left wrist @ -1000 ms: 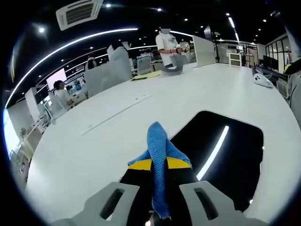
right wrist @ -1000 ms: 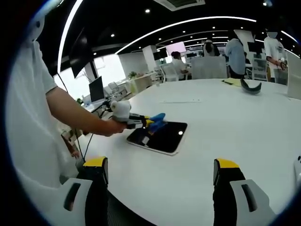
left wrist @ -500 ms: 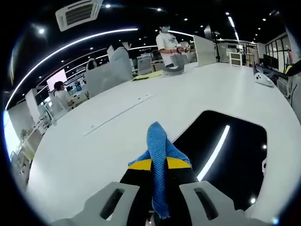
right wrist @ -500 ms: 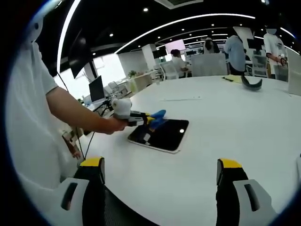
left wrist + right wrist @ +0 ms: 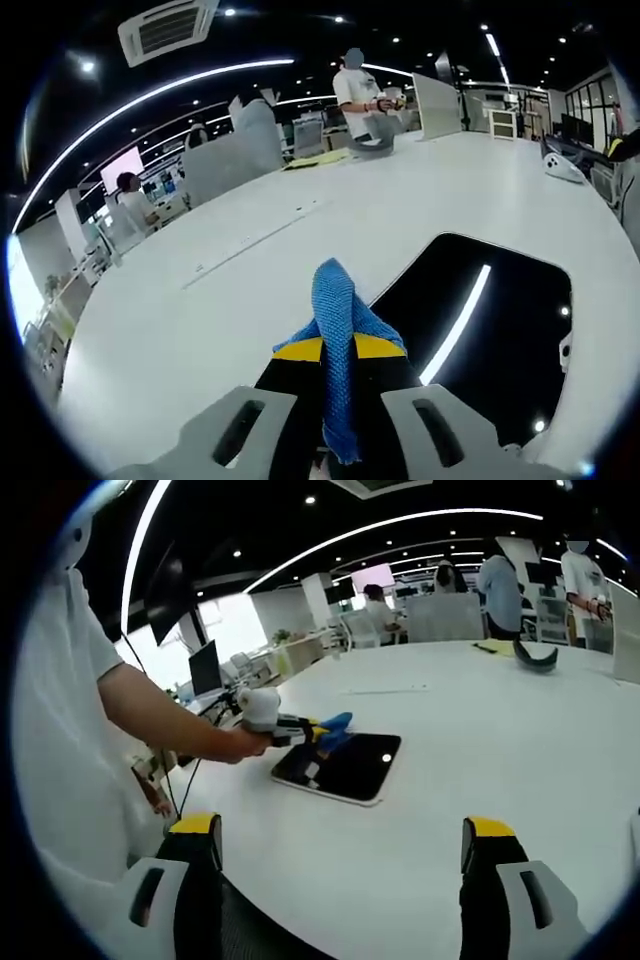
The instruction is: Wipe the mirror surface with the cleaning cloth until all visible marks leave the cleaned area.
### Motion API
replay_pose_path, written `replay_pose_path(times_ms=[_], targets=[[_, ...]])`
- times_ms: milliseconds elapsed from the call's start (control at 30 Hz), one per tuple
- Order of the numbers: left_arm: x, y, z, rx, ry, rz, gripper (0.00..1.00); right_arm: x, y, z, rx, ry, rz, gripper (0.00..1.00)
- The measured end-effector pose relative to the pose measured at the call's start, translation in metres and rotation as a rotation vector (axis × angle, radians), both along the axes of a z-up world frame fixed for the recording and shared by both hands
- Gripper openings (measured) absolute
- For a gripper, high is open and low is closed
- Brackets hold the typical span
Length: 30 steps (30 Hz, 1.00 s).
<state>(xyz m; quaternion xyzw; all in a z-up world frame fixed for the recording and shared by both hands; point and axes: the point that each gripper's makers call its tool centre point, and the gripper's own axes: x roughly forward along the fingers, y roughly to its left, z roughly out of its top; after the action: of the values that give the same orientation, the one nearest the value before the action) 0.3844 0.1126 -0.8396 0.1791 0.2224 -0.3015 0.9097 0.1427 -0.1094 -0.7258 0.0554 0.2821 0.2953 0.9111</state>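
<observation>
While the left gripper (image 5: 338, 350) pinches the blue cloth (image 5: 336, 325) over the mirror (image 5: 340, 768) — no writing readable — the right gripper (image 5: 340, 845) gapes.

One mirror (image 5: 480, 330); one blue cloth (image 5: 338, 345); one white table (image 5: 300, 240); perhaps four people beyond, small and blurred.

Blue knit cloth (image 5: 336, 330), black glossy mirror (image 5: 490, 330), white table (image 5: 200, 310).

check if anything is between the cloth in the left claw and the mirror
Nothing visible does. The left claw is shut on the blue cloth, and the mirror lies flat on the white table right beside it, its dark face bare.
</observation>
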Motion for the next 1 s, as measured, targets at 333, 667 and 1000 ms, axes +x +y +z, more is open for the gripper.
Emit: replay_pose_path(times_ms=[333,667,1000], targets=[[-0.001,0.0,0.0,-0.006,0.0,0.017,0.07,-0.001,-0.003,0.0,-0.007,0.003,-0.003,0.99],[-0.005,0.005,0.0,-0.004,0.003,0.025,0.06,0.0,-0.002,0.001,-0.009,0.004,-0.002,1.0],[-0.014,0.012,0.0,0.004,0.01,0.039,0.06,0.0,-0.002,0.007,-0.005,-0.016,-0.009,1.0]])
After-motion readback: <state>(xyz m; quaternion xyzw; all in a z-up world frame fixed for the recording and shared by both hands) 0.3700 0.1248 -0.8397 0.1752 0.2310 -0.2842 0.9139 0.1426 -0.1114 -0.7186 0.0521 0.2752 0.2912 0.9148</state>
